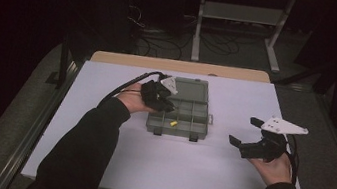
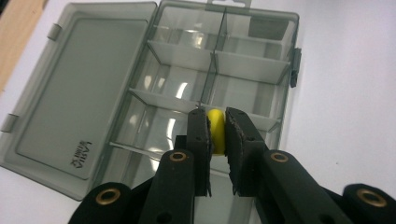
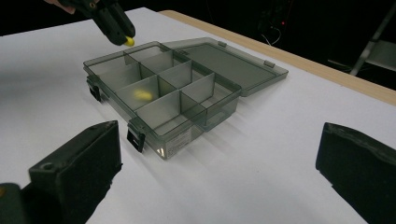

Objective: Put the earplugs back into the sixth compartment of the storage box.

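Two yellow pieces matter here: one is pinched between the jaws of the left gripper, and another already lies in a compartment of the open box. The left gripper is closed on its piece, whose long axis runs along the jaws, and it hovers just above the box's left side, pointing down toward the divided tray. From its own view the piece hangs over a divider, so I cannot tell which compartment lies directly beneath. In the right gripper view the held piece sits above the box's far corner, apart from the tray floor.

The box stands on the white surface with its lid folded flat away from the person. Its tray is split into several compartments; apart from the one loose piece, near the front in the high view, they look empty.

The right gripper is held well to the right of the box, jaws wide apart and gripping nothing. The left hand is by far the nearer to the box, so a drop into the tray likely falls to it, needing only a small lowering and release.
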The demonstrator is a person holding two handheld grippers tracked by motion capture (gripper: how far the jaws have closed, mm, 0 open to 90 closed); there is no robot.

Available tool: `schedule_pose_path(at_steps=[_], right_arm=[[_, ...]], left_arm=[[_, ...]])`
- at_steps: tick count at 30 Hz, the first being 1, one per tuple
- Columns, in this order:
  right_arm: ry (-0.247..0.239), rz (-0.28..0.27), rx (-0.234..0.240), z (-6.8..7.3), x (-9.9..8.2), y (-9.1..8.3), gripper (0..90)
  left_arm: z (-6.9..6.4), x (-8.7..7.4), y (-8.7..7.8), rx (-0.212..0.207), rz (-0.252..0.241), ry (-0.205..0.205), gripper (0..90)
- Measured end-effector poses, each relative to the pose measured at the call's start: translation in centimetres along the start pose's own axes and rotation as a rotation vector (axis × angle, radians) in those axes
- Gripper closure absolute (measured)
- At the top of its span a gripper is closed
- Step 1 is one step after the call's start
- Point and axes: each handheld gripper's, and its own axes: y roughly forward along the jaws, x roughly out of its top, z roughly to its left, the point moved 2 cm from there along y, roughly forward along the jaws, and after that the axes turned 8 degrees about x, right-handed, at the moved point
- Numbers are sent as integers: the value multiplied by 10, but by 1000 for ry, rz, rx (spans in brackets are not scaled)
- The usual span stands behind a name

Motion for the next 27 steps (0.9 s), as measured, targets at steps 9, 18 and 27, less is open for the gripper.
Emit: schedule_pose_path(at_steps=[9, 18, 27], right_arm=[[0, 3, 1, 0, 0, 0, 0], [1, 5, 2, 0, 0, 1, 0], [2, 7, 3, 0, -1, 1, 0]], left_arm=[[-4, -9, 18, -11, 27, -5, 799], [-6, -18, 30, -27, 46, -19, 797], [-7, -22, 30, -38, 37, -41, 736]])
